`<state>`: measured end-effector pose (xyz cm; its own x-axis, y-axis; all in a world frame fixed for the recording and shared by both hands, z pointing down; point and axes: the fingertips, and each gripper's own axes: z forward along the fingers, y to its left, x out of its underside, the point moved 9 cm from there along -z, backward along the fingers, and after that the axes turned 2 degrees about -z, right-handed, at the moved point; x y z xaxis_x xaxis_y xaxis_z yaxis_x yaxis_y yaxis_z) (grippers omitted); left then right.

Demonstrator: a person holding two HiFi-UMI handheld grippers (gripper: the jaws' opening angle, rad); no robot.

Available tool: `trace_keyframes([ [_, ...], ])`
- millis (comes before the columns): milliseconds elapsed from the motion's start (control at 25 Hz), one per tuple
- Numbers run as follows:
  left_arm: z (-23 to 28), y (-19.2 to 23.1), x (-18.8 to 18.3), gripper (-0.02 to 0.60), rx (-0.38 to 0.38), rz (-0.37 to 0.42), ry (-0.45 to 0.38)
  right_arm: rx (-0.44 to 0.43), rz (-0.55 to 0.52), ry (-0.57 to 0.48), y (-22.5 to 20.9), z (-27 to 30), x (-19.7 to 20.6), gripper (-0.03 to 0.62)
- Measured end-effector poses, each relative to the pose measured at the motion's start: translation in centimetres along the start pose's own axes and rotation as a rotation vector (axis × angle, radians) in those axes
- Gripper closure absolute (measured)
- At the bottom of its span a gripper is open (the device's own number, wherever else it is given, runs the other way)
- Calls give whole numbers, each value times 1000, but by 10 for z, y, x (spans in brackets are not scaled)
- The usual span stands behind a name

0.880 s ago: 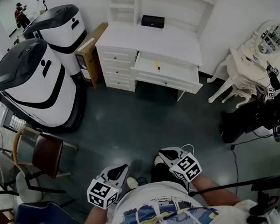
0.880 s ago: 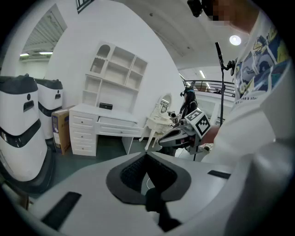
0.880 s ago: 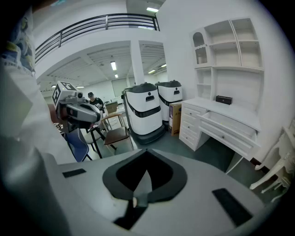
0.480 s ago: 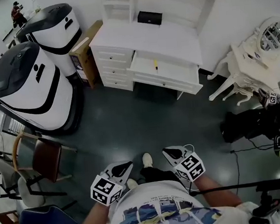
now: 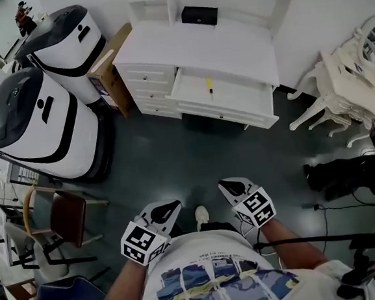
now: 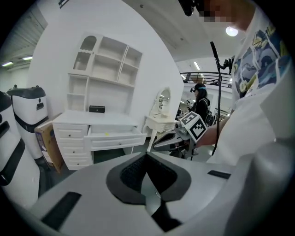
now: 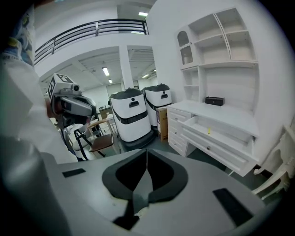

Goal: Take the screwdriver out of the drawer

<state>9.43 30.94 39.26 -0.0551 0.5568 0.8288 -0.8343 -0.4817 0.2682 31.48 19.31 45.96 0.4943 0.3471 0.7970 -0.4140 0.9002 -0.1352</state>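
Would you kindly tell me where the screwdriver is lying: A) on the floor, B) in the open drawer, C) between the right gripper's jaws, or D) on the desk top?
B: the yellow screwdriver lies inside the open drawer of the white desk.

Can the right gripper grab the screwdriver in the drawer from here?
Probably not yet: the right gripper is by the person's body, with open floor between it and the drawer holding the screwdriver. Nothing blocks the path.
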Motion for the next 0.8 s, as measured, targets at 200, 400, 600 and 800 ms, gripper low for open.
trace_keyframes([
  [200,13,37,-8,568,8,-6,17,31,51,-4,-24,26,-6,565],
  [400,34,92,-24,568,59,-2,4,88,107,20,-45,57,-19,474],
  [600,54,162,-44,568,153,30,-2,177,158,35,-66,100,-44,480],
  [800,57,235,-81,568,251,62,0,267,198,60,-85,144,-86,480],
])
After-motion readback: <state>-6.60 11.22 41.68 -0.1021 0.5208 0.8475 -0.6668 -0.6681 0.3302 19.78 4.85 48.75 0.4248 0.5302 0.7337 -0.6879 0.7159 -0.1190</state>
